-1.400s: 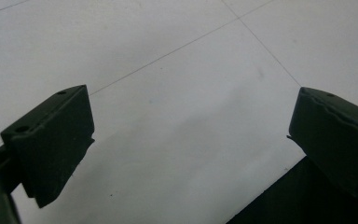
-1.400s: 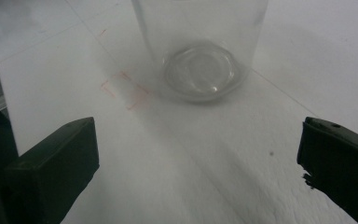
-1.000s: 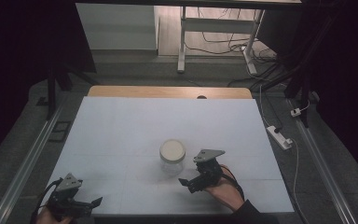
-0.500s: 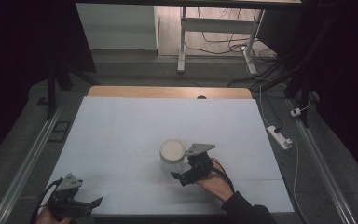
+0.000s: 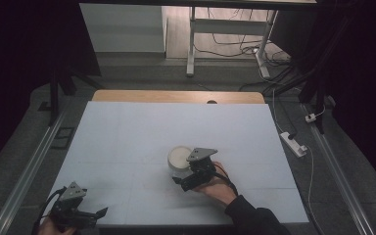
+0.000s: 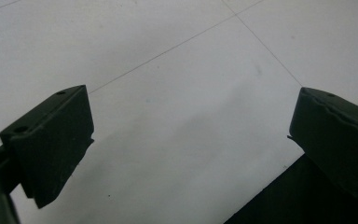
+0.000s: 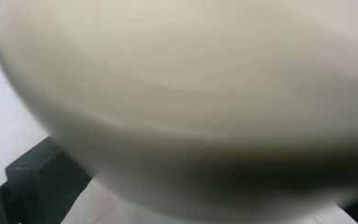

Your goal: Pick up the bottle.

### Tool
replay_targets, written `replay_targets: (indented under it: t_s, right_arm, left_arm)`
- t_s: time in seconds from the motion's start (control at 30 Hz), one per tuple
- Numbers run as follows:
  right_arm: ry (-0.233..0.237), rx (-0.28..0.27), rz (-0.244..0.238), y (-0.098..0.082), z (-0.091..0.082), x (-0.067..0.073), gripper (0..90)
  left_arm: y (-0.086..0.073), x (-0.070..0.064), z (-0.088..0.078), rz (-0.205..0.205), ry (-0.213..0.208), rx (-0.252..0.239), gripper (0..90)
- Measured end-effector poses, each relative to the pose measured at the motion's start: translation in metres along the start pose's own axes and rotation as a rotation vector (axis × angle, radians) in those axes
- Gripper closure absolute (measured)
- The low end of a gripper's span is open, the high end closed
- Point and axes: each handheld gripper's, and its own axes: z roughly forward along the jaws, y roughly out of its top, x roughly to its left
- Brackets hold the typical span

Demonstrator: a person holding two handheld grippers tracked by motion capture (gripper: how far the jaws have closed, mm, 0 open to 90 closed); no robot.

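Two grippers: both are black, two-jawed and held in a person's hands at the near side of the table.
Table: white flat tabletop [image 5: 127,132] with thin seam lines and a wooden strip along the far edge.
Task thing: round cream-white jar with a pale flat lid [image 5: 178,161], standing upright near the middle of the table, a little toward the near edge.
Right gripper [image 5: 188,181]: it lies just beside the jar, on its near right side, and is tilted toward it. The right gripper view has the jar's blurred pale wall [image 7: 191,93] very close, between the jaws; one black jaw is seen at the lower left. I cannot tell if the jaws touch the jar or how wide they stand.
Left gripper [image 5: 90,215]: it is at the near left corner of the table, well apart from the jar. Its jaws stand wide apart over the bare white surface, and nothing is between them.
Writing: no brand or label can be read on the jar or on the grippers.
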Motion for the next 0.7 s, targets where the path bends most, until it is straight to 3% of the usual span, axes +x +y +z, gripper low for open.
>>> replay_targets:
  t_s: [0.2, 0.7]
  right_arm:
    - [-0.013, -0.007, -0.013, -0.0004, 0.004, -0.0011, 5.8]
    - [-0.038, -0.035, -0.061, -0.003, 0.0019, 0.003, 7.1]
  left_arm:
    - [0.0001, -0.0005, 0.0001, 0.005, 0.002, 0.0, 0.8]
    - [0.0003, -0.0018, 0.0004, 0.017, 0.002, 0.004, 0.7]
